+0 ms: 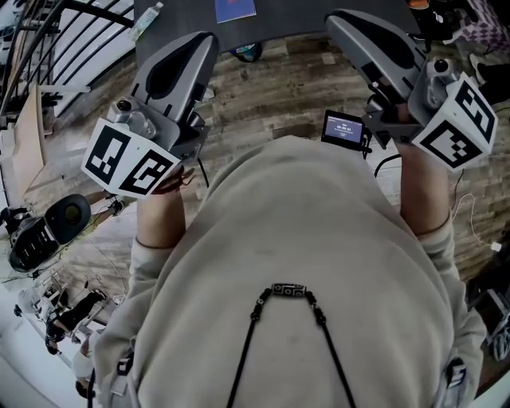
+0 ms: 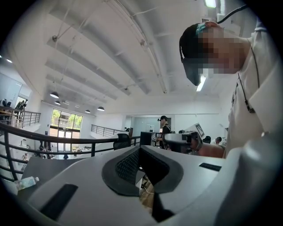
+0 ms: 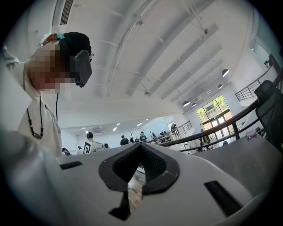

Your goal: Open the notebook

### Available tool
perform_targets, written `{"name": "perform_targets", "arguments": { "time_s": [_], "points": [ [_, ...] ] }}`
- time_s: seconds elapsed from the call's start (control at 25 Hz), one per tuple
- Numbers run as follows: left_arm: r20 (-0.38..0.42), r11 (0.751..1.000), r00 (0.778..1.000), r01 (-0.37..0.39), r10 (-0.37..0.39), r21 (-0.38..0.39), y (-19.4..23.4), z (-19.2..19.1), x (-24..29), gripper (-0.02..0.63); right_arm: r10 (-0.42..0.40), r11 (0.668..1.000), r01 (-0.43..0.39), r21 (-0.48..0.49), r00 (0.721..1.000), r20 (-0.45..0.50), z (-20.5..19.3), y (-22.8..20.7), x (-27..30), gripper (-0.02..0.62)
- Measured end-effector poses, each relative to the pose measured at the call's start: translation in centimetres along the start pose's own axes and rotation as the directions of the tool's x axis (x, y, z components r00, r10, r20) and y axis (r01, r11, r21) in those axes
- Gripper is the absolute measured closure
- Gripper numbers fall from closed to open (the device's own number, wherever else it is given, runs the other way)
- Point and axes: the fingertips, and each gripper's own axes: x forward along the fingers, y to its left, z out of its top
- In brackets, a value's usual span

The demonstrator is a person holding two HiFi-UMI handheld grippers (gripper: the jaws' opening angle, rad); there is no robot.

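Observation:
A flat blue-covered thing (image 1: 236, 9), apparently the notebook, lies on the dark grey table (image 1: 295, 17) at the top edge of the head view, cut off by the frame. My left gripper (image 1: 201, 41) points level toward the table, short of its near edge, jaws shut and empty. My right gripper (image 1: 339, 21) is held level at the same height on the right, tips over the table's near edge, also shut on nothing. In the left gripper view the left gripper's (image 2: 140, 149) tips meet. The right gripper (image 3: 140, 145) looks the same in its own view. Neither gripper view shows the notebook.
A clear bottle (image 1: 149, 17) lies on the table's left end. A small lit screen (image 1: 343, 128) is mounted by the right gripper. Wooden floor (image 1: 255, 103) lies below. A black railing (image 1: 48, 48) and floor clutter (image 1: 48, 227) are at the left. People stand far off (image 2: 164, 128).

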Motion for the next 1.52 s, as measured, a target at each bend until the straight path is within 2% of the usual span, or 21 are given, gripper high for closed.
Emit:
{"name": "perform_targets", "arguments": {
  "time_s": [0.36, 0.68, 0.88, 1.12, 1.32, 1.52],
  "points": [
    [-0.094, 1.000, 0.996, -0.010, 0.010, 0.000, -0.7, -1.9, 2.5, 0.603, -0.045, 0.995, 0.045, 0.089, 0.999, -0.003, -1.3, -4.2, -3.5, 0.580],
    [-0.113, 1.000, 0.994, -0.010, 0.009, -0.006, -1.1, -2.7, 3.4, 0.604, -0.035, 0.989, 0.041, 0.139, 0.999, -0.040, -3.3, -5.5, -3.9, 0.580],
    [-0.104, 1.000, 0.995, 0.001, -0.003, -0.020, -0.1, -2.6, 3.8, 0.604, -0.041, 0.986, 0.048, 0.159, 0.998, -0.044, -3.6, -6.2, -3.1, 0.580],
    [-0.067, 0.998, 0.996, 0.066, -0.066, -0.009, 0.4, -2.0, 5.8, 0.604, -0.061, 0.990, 0.068, 0.124, 0.996, -0.058, -3.7, -5.9, -2.9, 0.580],
    [-0.074, 0.994, 0.991, 0.109, -0.109, 0.000, 1.6, -1.9, 7.1, 0.604, -0.110, 0.983, 0.115, 0.141, 0.993, -0.041, -3.2, -7.6, -2.7, 0.580],
    [-0.049, 0.989, 0.988, 0.146, -0.145, 0.004, 3.3, -0.3, 6.5, 0.604, -0.141, 0.984, 0.143, 0.106, 0.990, -0.021, -1.8, -6.5, -1.0, 0.580]
  ]
}}
